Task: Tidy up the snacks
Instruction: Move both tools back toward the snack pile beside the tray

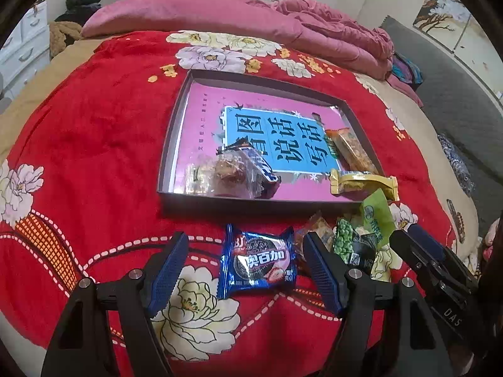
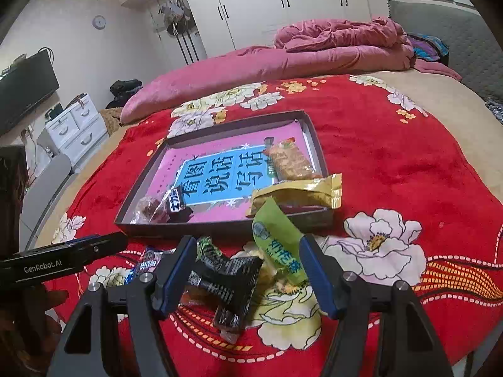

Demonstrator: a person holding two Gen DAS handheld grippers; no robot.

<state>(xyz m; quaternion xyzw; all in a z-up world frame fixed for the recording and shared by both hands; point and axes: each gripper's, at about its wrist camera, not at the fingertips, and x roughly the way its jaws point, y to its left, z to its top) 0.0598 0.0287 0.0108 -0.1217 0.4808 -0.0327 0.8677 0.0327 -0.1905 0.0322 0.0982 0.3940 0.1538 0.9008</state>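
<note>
A shallow dark box [image 1: 176,125] [image 2: 314,132] with a pink and blue printed bottom lies on the red blanket. In it are a clear-wrapped brown snack [image 1: 229,172], a dark blue bar [image 1: 261,166], an orange packet [image 1: 352,150] and a gold packet [image 1: 361,182] over the rim. My left gripper [image 1: 245,264] is open around a blue cookie packet [image 1: 259,260] on the blanket. My right gripper [image 2: 245,270] is open around a black-green packet [image 2: 226,279] and a light green packet [image 2: 276,242].
The red flowered blanket [image 1: 94,141] covers the bed. A pink quilt [image 1: 220,15] lies bunched at the far side. White drawers [image 2: 75,125] stand left of the bed. More loose packets [image 1: 317,229] lie just in front of the box.
</note>
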